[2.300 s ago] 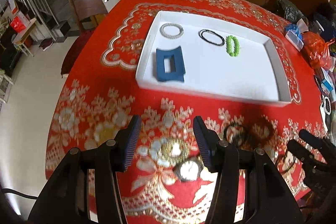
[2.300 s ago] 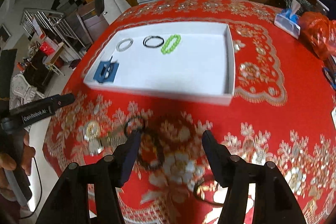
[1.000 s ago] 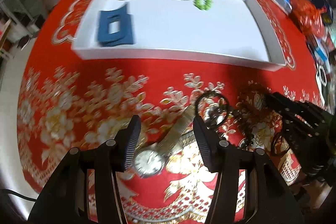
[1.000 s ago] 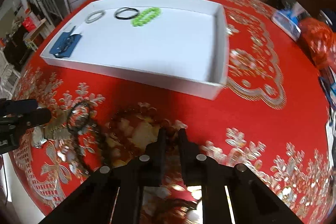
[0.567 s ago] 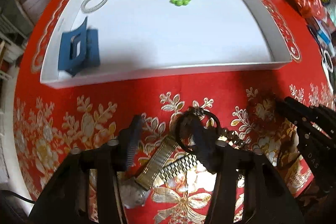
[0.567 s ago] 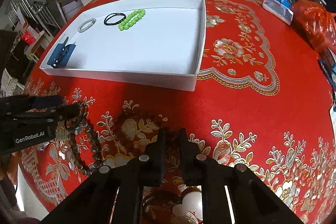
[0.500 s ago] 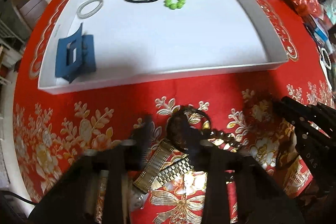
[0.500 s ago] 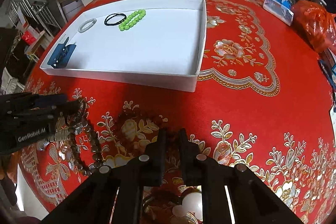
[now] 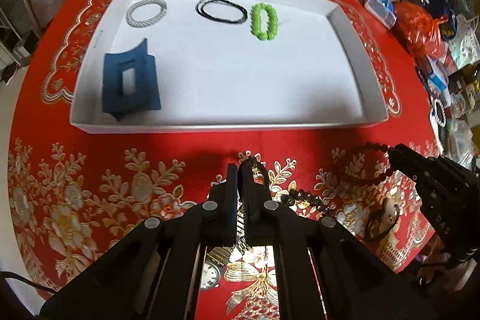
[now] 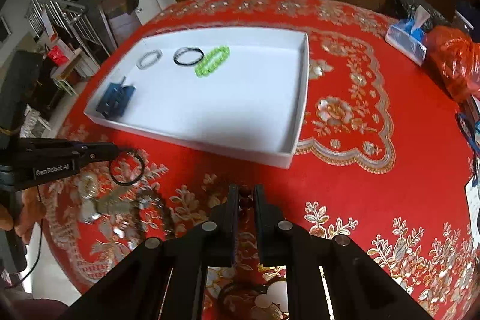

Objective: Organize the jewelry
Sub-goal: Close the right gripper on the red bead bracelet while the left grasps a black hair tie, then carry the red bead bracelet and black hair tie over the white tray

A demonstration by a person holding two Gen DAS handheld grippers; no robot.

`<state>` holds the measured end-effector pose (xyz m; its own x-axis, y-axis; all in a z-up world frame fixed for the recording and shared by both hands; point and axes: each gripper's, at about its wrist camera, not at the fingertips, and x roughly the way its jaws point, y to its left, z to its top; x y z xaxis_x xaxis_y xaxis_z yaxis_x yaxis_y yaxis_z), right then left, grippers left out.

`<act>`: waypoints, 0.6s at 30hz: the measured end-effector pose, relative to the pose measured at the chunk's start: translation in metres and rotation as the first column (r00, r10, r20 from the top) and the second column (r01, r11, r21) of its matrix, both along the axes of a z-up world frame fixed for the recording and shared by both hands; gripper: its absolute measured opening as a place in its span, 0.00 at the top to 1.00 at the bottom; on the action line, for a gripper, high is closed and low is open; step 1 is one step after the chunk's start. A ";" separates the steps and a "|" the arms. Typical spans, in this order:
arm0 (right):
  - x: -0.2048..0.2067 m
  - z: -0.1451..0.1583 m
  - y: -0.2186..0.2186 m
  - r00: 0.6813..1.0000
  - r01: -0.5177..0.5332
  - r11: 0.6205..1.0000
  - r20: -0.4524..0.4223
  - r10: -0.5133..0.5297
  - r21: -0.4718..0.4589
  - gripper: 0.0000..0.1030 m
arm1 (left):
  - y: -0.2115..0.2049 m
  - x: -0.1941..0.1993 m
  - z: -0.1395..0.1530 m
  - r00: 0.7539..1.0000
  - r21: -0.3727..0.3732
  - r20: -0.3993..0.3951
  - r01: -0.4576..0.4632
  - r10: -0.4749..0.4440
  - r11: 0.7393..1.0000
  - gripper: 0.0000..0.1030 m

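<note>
black ring (image 10: pixel 126 167) pinched in left claw (image 9: pixel 239 167), near tray (image 9: pixel 228 126).

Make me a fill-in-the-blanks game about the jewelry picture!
1. The bead bracelet in the white tray is colored ____.
2. The left gripper is shut on a black ____.
3. The right gripper pinches dark ____ beads.
4. The hair clip in the tray is colored ____.

Missing words: green, ring, red, blue.

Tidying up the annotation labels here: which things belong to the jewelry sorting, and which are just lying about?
Job:
white tray
green bead bracelet
black hair tie in the left tongs
red-brown bead bracelet in the right tongs
wristwatch

Lying about:
tissue pack
orange plastic bag
</note>
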<state>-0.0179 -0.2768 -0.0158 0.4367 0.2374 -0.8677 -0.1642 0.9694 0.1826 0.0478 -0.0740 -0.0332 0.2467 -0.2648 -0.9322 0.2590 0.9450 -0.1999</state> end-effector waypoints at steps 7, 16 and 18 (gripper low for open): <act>0.009 0.026 0.000 1.000 -0.009 0.999 0.031 0.007 0.040 0.92 | 0.000 0.011 0.025 0.999 -0.019 0.044 -0.006 0.007 1.000 0.99; 0.029 0.053 0.000 0.997 -0.015 0.998 0.082 0.011 0.055 0.92 | -0.001 0.033 0.048 0.997 -0.043 0.076 -0.008 0.012 0.999 0.99; 0.030 0.054 0.001 0.996 -0.017 0.997 0.086 0.011 0.071 0.92 | -0.003 0.030 0.044 0.998 -0.033 0.054 0.014 -0.012 0.999 0.99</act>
